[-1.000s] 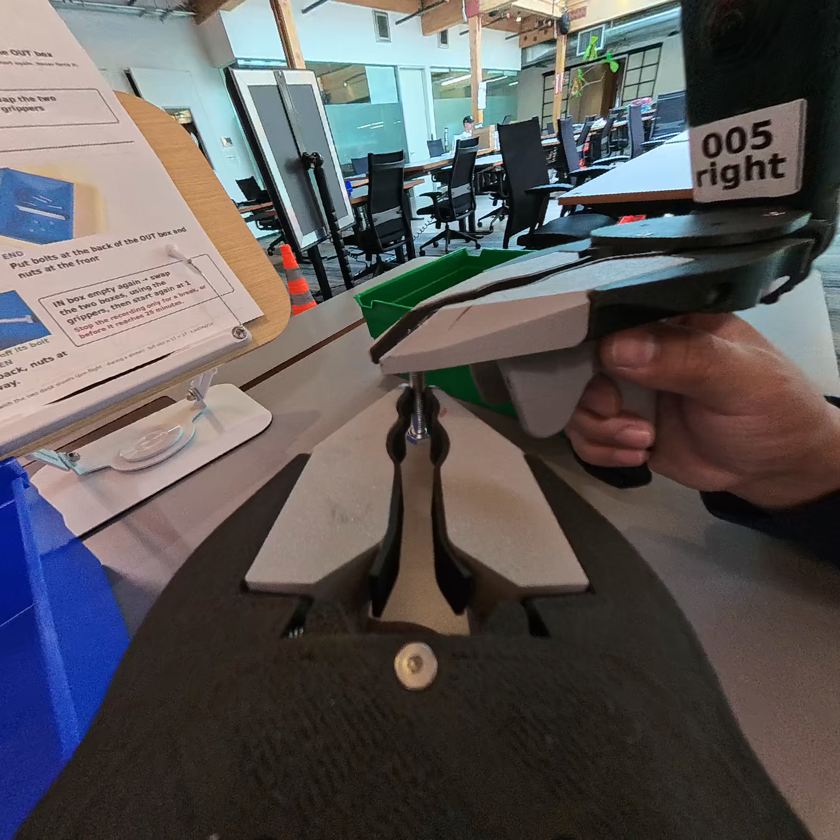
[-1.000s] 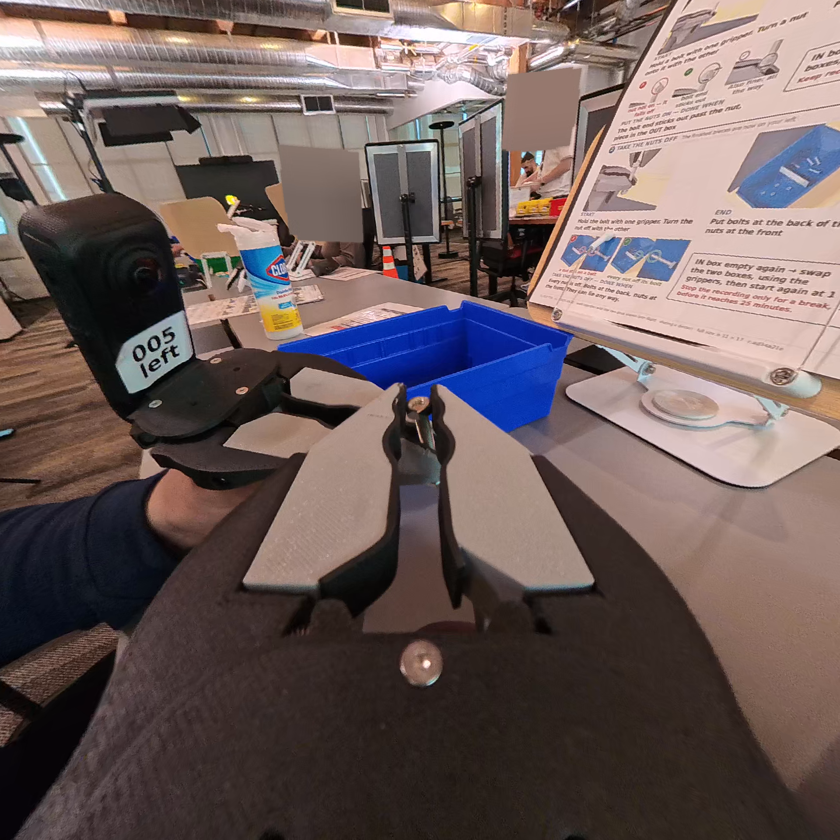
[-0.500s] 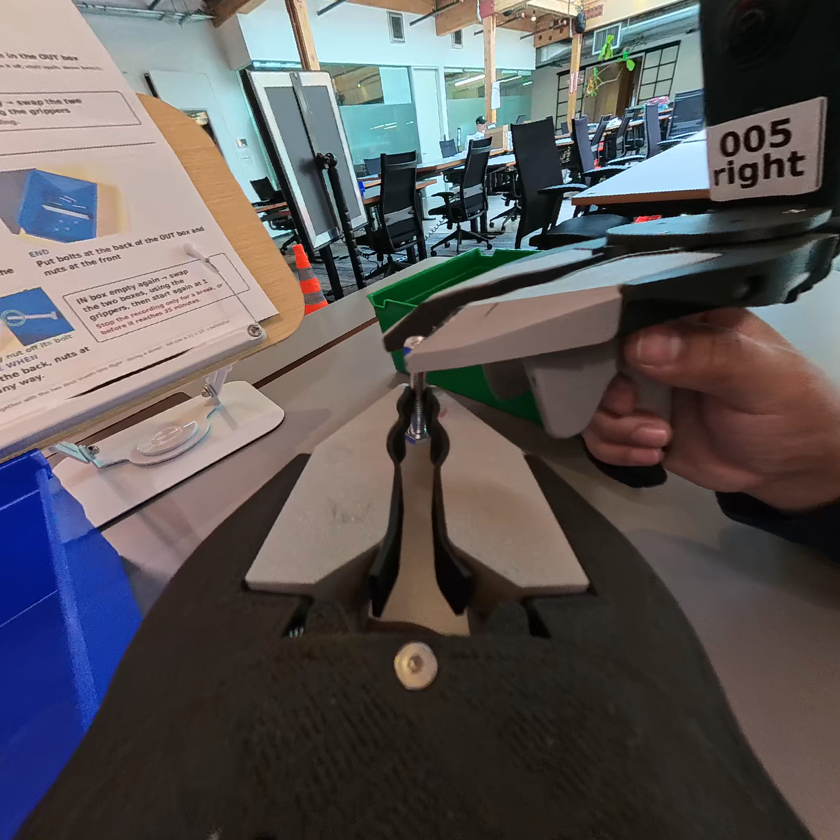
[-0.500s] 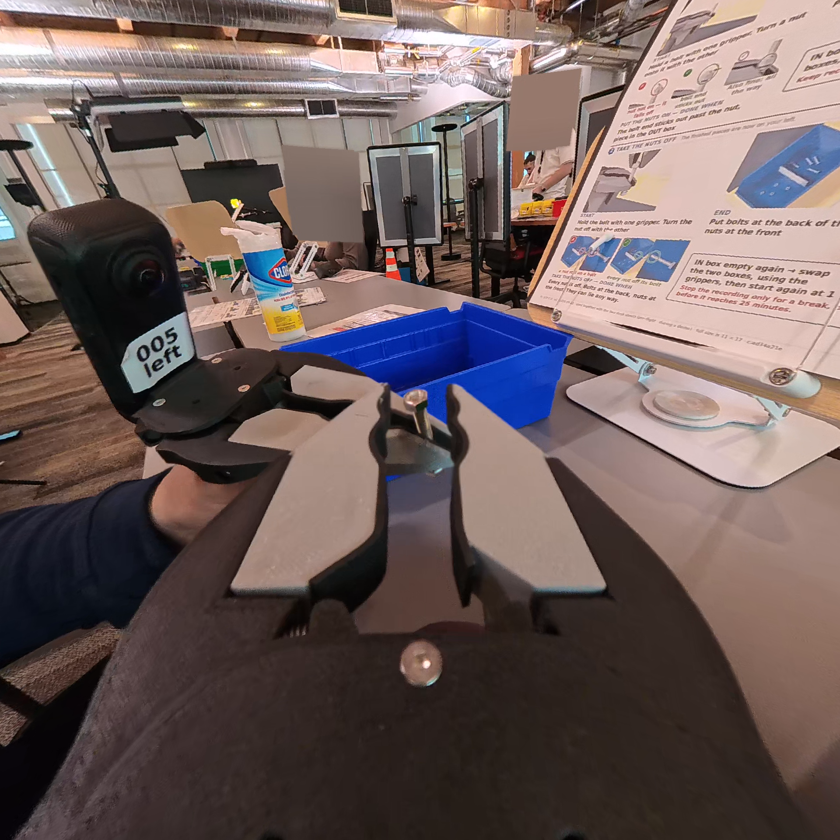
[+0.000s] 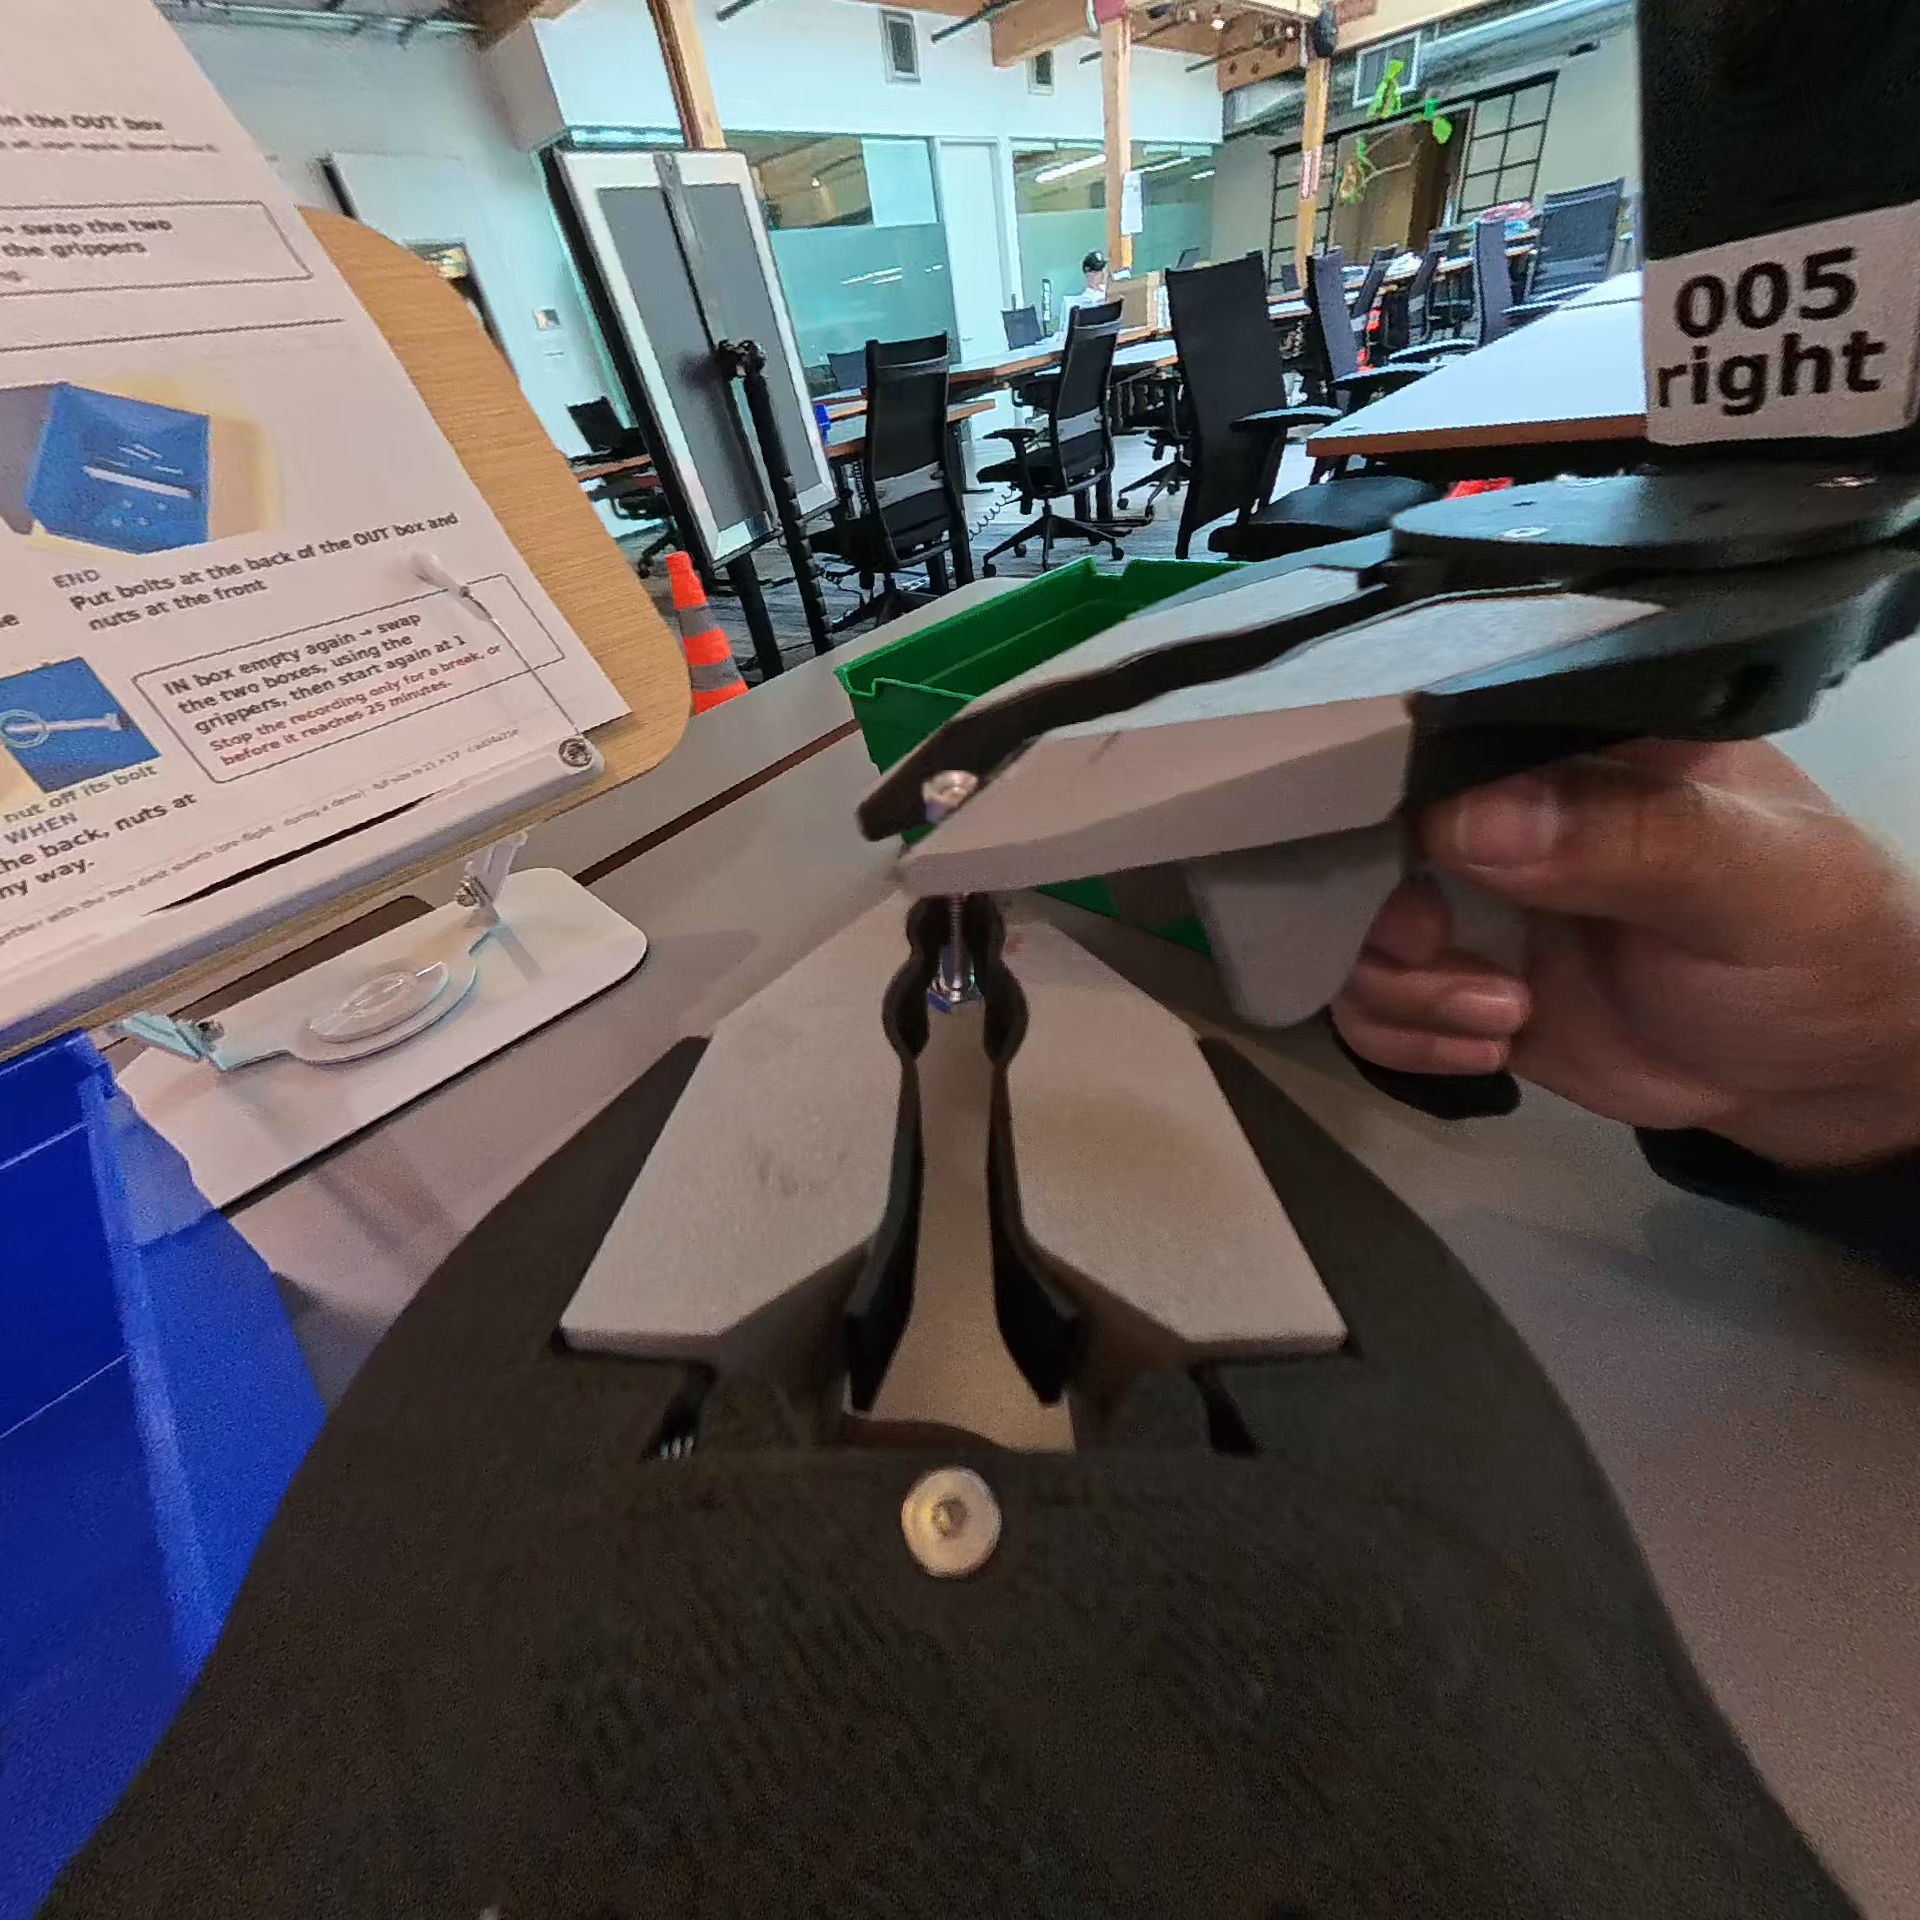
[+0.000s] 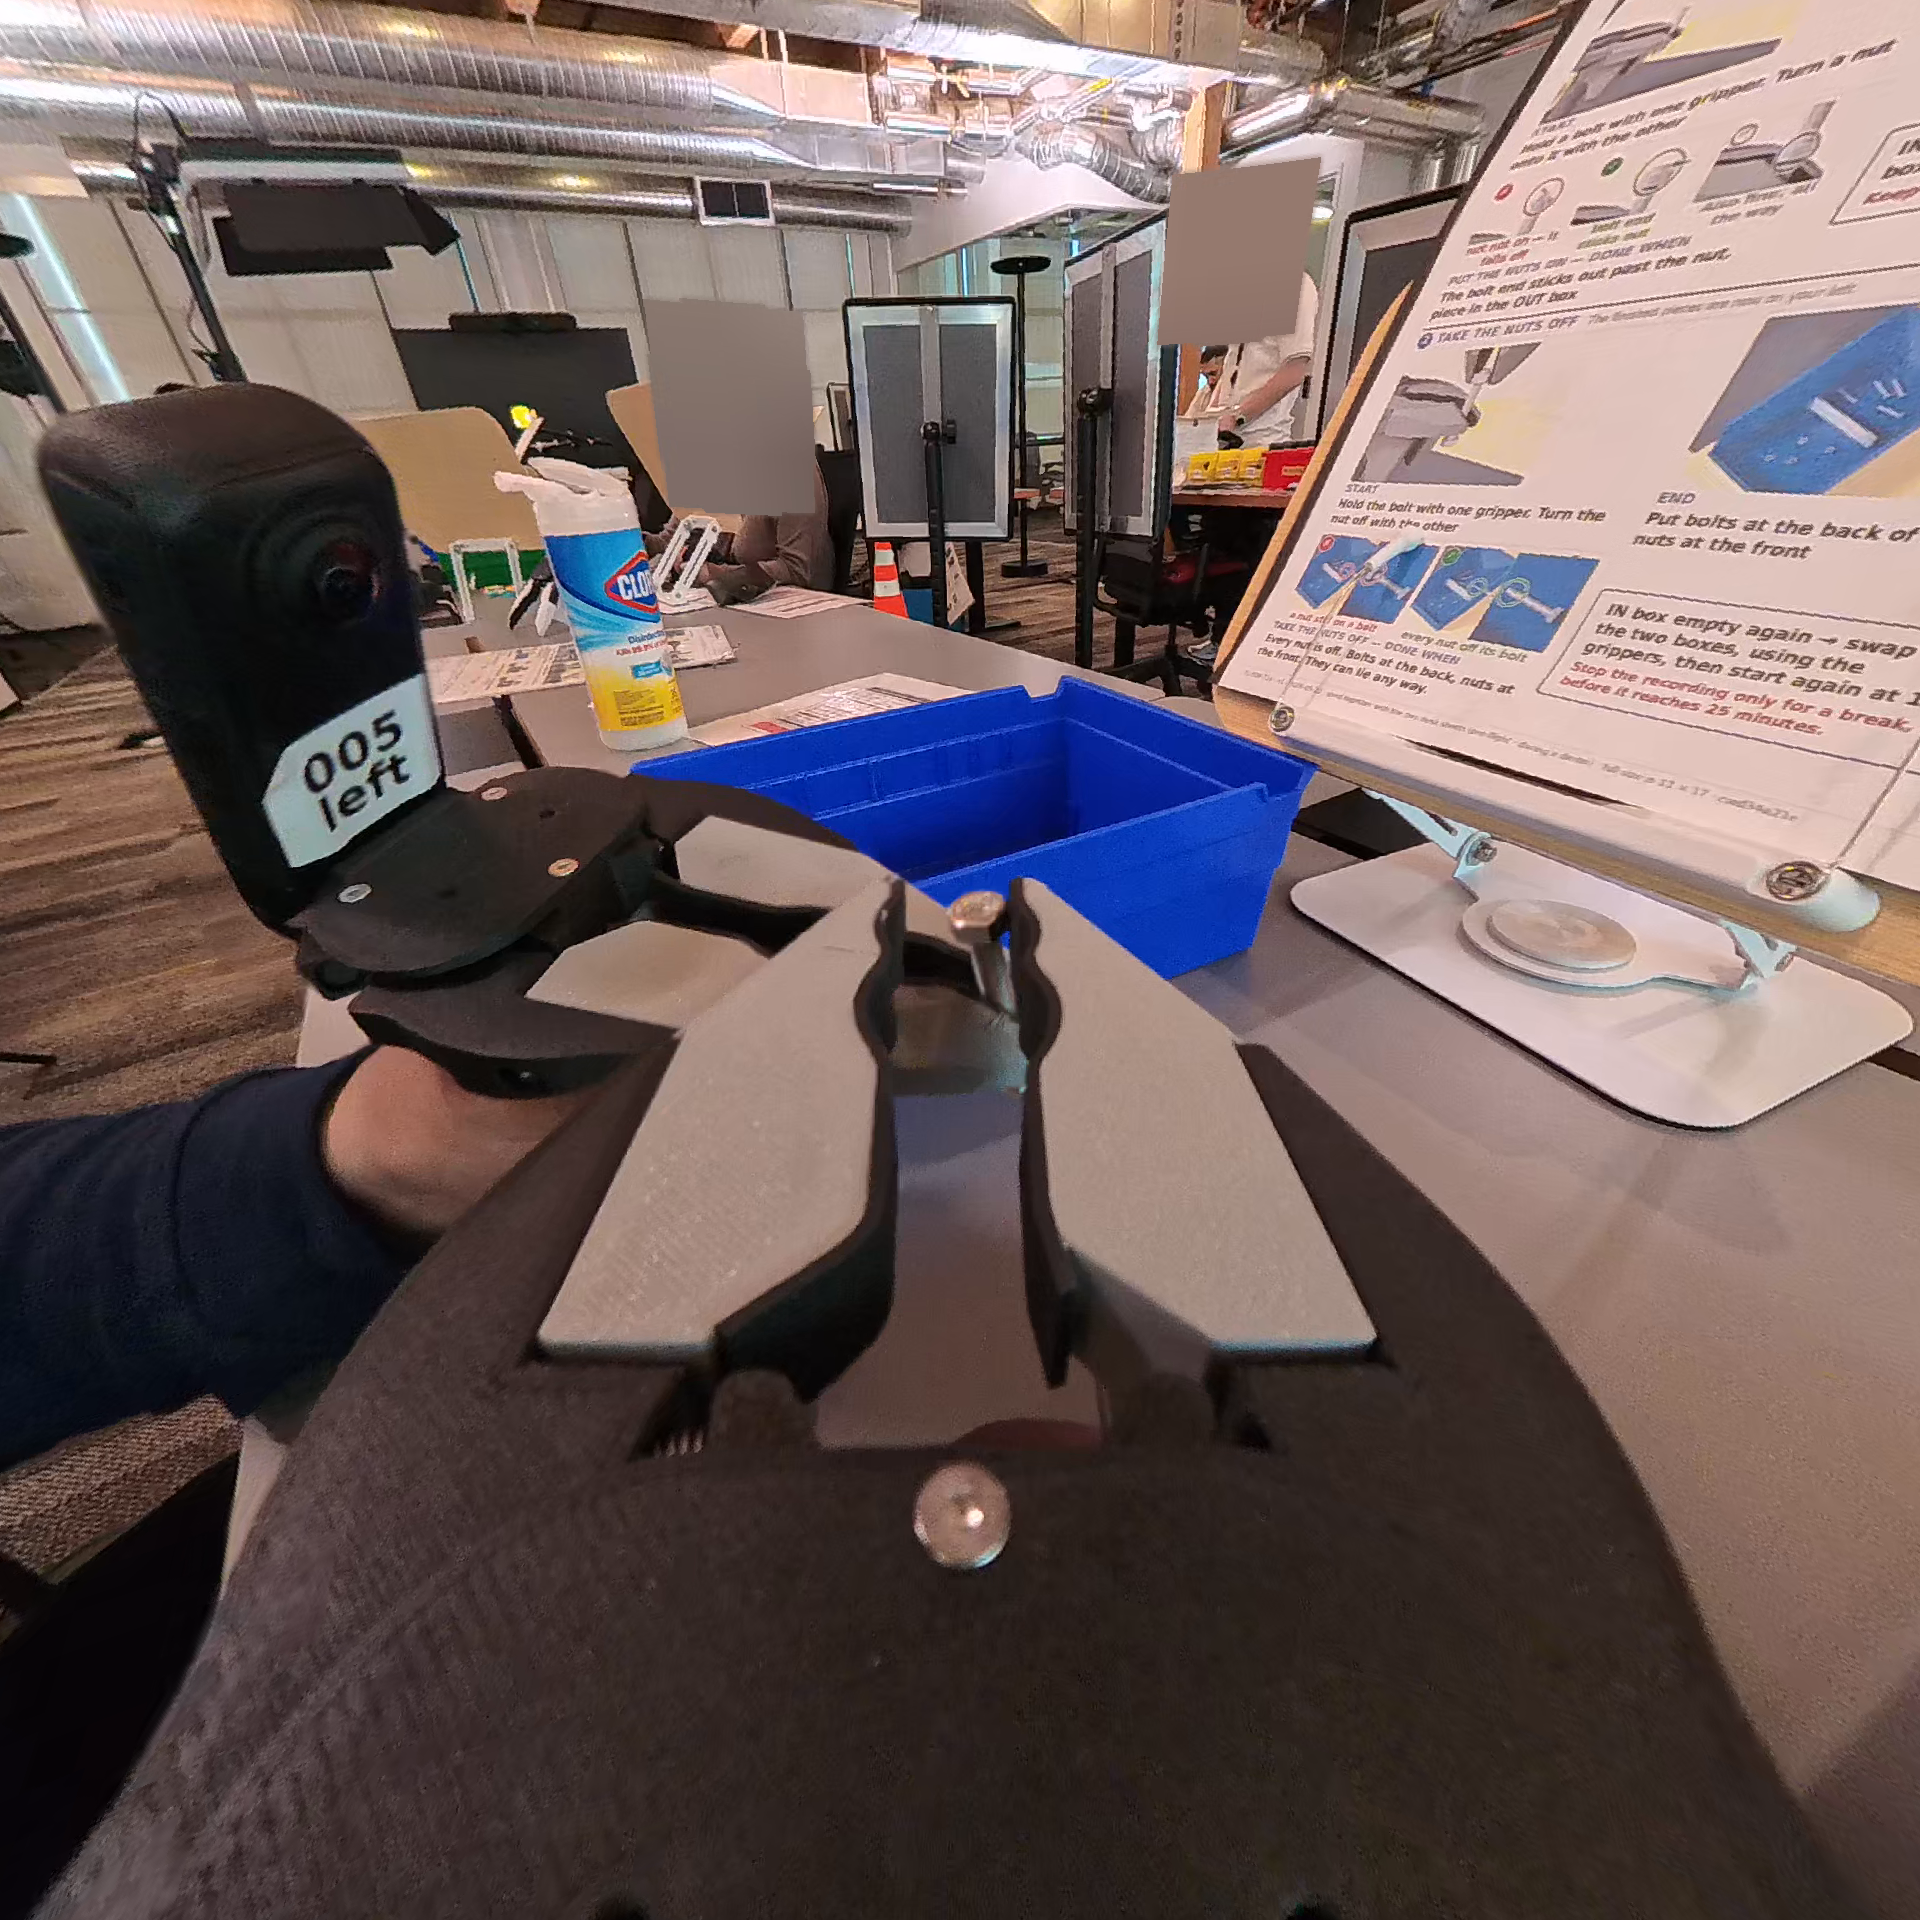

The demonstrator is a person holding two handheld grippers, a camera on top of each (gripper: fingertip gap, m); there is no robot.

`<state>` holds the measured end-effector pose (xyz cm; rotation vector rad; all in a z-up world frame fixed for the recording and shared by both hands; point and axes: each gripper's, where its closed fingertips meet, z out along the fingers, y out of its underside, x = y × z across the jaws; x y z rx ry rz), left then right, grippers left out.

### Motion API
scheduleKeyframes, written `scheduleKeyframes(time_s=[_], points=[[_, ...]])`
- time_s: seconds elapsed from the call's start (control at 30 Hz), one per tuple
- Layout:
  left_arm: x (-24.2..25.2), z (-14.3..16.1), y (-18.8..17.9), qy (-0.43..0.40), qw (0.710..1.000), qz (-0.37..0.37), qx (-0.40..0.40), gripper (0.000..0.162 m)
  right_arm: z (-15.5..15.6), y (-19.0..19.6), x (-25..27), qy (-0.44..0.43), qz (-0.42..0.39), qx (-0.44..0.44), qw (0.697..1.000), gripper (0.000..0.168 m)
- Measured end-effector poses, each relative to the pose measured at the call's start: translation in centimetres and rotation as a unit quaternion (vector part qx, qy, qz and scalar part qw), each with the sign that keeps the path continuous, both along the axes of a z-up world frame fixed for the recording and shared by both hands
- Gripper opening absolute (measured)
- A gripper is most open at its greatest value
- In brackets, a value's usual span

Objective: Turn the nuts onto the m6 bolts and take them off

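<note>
Both claws at bolt [image 5: 954,961] | left [image 5: 954,977] clamped | right [image 6: 951,961] reopened, now apart

Open table [image 6: 1558,1299] ahead; blue bin [image 6: 1091,831] and document stand [image 6: 1558,966] (perhaps close) crowd the far side.

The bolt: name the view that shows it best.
Left wrist view. The bolt shows threaded shank, nut and head, running from the left gripper up to the right gripper. Right wrist view shows only head and upper shank.
</note>
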<state>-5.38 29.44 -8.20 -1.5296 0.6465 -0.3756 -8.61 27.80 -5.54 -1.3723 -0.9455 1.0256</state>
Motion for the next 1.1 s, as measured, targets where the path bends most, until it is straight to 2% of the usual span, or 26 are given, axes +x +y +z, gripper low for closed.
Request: scheduleKeyframes(time_s=[0.07,0.27,0.33,0.4,0.53,0.77,0.9,1.1], points=[[0.6,0.0,-0.3,0.005,1.0,-0.008,0.006,0.002,0.1,0.1,0.1,-0.002,-0.004,0.005,1.0,0.007],[0.3,-0.1,-0.2,0.004,1.0,-0.004,0.002,0.002,0.0,0.3,0.2,-0.004,-0.005,0.0,1.0,0.007],[-0.2,0.0,0.1,0.005,1.0,0.01,0.002,0.002,0.3,0.5,0.5,0.004,-0.014,0.004,1.0,0.009],[-1.0,0.0,0.5,-0.003,1.0,0.021,-0.004,0.002,0.5,1.0,1.0,0.011,-0.028,0.004,1.0,0.02],[-2.2,-0.1,1.1,-0.015,0.999,0.039,-0.015,0.002,0.2,0.8,0.9,0.008,-0.021,0.001,1.0,0.019],[-0.6,-0.7,0.4,0.013,1.0,0.016,-0.014,0.002,-0.4,0.3,-0.1,-0.023,-0.03,0.028,0.999,0.017],[0.3,-0.7,0.0,0.027,1.0,0.003,-0.005,0.002,-0.4,0.4,0.0,-0.023,-0.03,0.026,0.999,0.007],[0.2,-0.9,0.1,0.013,1.0,-0.002,-0.018,0.002,0.3,0.4,0.4,-0.005,-0.027,0.024,0.999,0.006]])
